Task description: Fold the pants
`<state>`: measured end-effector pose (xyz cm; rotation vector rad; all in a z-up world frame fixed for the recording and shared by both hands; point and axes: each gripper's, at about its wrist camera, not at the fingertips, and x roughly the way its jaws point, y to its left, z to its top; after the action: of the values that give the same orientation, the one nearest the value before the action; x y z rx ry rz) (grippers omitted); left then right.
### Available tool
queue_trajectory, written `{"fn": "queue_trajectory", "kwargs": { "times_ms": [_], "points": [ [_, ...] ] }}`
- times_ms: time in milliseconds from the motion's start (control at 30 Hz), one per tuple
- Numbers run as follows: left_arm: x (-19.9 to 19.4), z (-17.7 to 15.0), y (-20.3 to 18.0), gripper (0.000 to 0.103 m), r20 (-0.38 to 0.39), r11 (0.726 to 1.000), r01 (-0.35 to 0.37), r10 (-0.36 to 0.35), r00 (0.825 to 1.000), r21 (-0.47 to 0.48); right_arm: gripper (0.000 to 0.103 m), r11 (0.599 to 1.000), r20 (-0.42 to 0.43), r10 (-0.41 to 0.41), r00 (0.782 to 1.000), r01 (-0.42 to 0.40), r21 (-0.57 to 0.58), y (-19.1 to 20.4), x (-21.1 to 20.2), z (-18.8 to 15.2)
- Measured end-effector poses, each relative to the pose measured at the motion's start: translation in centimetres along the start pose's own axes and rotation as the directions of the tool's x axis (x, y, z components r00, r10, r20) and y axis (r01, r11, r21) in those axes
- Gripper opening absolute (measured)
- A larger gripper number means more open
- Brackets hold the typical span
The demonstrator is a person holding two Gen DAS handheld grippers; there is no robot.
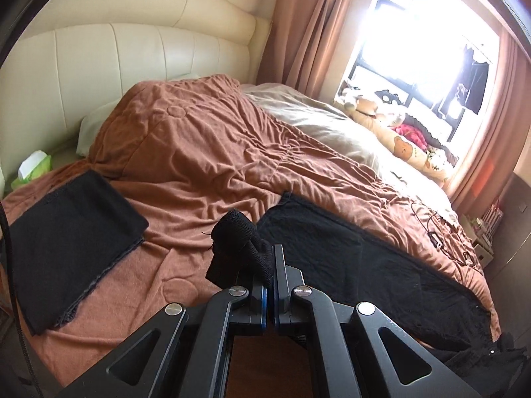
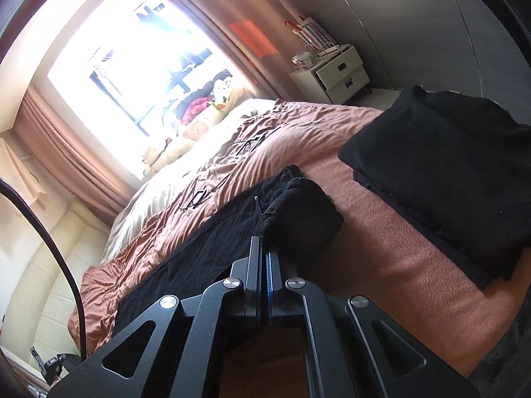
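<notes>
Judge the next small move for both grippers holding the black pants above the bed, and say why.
Probably carry both pinched corners forward over the rest of the black pants, then lower them to make the fold. The left gripper and right gripper are each shut on bunched black cloth raised off the brown bedspread, while the remaining fabric lies flat, unfolded, ahead.

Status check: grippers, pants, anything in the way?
Left hand-held gripper and right hand-held gripper shut on black pants. Folded black stack alongside, apart.
</notes>
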<state>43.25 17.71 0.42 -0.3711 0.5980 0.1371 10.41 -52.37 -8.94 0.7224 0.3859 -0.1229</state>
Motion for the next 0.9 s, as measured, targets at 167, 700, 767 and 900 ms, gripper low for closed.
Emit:
{"fn": "queue_trajectory", "kwargs": {
  "times_ms": [167, 700, 767, 900],
  "points": [
    [2.2, 2.6, -1.2, 0.002, -0.008, 1.0, 0.0, 0.0, 1.0, -0.006, 0.0, 1.0, -0.006, -0.01, 1.0, 0.01, 0.013, 0.4, 2.3, 1.2],
    [14.6, 7.7, -5.2, 0.002, -0.094, 0.999, -0.048, 0.05, 0.994, 0.025, 0.0, 0.994, -0.013, -0.106, 0.994, 0.106, -0.018, 5.3, 12.5, 5.9],
    [16.9, 7.9, -5.5, 0.002, -0.122, 0.998, -0.055, 0.058, 0.991, 0.026, 0.0, 0.992, -0.015, -0.122, 0.992, 0.122, -0.024, 5.8, 14.1, 6.3],
    [21.5, 8.0, -5.9, 0.002, -0.181, 0.997, -0.075, 0.079, 0.98, 0.029, 0.0, 0.987, -0.018, -0.157, 0.987, 0.156, -0.034, 6.5, 17.4, 6.8]
  ]
}}
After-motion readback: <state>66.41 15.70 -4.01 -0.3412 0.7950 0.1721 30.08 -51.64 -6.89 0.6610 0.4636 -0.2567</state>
